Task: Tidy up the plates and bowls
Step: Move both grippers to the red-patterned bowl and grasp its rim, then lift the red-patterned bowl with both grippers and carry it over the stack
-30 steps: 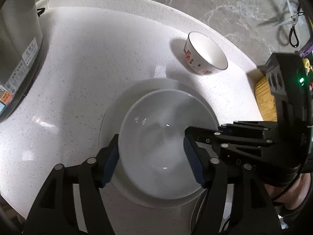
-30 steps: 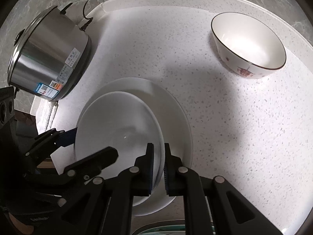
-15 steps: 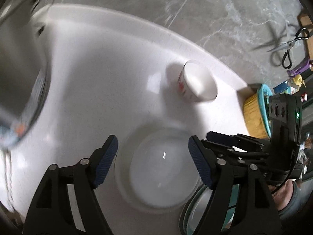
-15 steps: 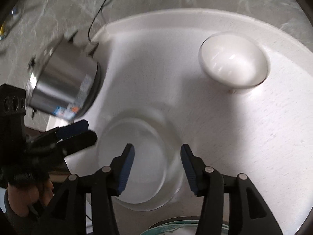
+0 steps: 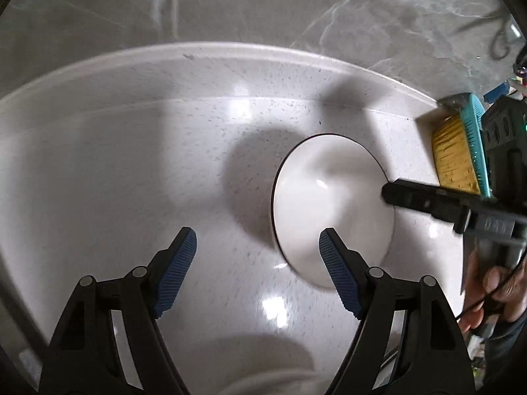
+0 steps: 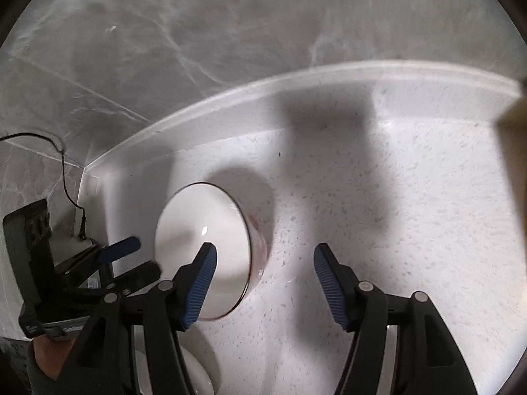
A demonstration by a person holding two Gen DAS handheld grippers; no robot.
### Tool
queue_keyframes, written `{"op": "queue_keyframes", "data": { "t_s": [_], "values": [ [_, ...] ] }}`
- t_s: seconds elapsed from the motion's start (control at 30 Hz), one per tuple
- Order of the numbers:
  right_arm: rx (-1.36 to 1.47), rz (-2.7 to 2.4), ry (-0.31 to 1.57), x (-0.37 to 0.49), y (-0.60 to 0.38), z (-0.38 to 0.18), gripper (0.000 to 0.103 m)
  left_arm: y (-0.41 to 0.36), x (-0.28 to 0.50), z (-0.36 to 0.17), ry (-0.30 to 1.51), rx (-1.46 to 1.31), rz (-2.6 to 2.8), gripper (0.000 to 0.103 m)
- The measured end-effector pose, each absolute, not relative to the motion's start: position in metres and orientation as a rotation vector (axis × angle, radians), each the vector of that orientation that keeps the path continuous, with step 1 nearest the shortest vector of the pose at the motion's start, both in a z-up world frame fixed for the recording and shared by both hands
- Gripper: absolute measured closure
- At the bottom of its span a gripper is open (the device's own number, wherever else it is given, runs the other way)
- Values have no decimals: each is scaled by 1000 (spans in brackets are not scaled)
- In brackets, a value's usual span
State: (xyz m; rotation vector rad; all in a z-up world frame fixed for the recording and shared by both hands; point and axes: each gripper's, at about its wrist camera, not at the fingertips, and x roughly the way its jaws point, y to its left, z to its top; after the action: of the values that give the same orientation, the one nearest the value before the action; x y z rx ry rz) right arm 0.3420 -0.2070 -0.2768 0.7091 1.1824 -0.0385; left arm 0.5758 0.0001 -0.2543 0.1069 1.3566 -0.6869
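Note:
A white bowl with a dark rim (image 5: 332, 207) stands on the white speckled counter; in the right wrist view it (image 6: 204, 250) shows red marks on its side. My left gripper (image 5: 257, 270) is open and empty, its right finger at the bowl's near rim. My right gripper (image 6: 263, 286) is open and empty, its left finger over the bowl's near edge. The right gripper's fingertip (image 5: 395, 192) reaches the bowl's right rim in the left wrist view. The white plate stack (image 5: 263, 365) lies at the bottom edge, mostly hidden.
A yellow brush with a teal back (image 5: 457, 151) lies at the counter's right end. The counter's raised back edge (image 5: 230, 52) meets a grey marble wall. A black cable and plug (image 6: 75, 217) sit at the left corner.
Both grippers let go of the white plate stack, opened wide and moved forward to the dark-rimmed bowl. The steel cooker has left both views.

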Motion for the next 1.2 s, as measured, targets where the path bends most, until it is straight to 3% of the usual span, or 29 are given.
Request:
{"op": "queue_keyframes", "data": {
  "t_s": [0.23,0.4,0.77,0.83,0.87,0.9,0.97,1.07,1.1,1.2],
  "values": [
    [730,-3,1216,349,-195,-301,38,-8,593,-276,1368,95,-715,27],
    [712,-31,1223,356,-196,-309,30,-4,602,-283,1380,64,-715,21],
    [656,-37,1214,363,-201,-310,32,-28,602,-295,1375,109,-722,23],
    [643,-42,1216,366,-197,-311,46,-29,600,-293,1362,125,-718,41],
    [646,-40,1225,367,-197,-313,62,-31,599,-293,1355,139,-711,63],
    [667,-26,1227,368,-196,-315,69,-31,600,-293,1359,135,-711,70],
    [663,-20,1233,369,-193,-316,73,-32,599,-291,1360,123,-723,74],
    [675,5,1228,371,-187,-317,87,-38,593,-288,1344,144,-738,87],
    [671,2,1228,373,-184,-316,88,-40,591,-286,1342,155,-739,92],
    [667,-6,1228,375,-179,-315,89,-46,586,-282,1337,196,-718,94]
  ]
}}
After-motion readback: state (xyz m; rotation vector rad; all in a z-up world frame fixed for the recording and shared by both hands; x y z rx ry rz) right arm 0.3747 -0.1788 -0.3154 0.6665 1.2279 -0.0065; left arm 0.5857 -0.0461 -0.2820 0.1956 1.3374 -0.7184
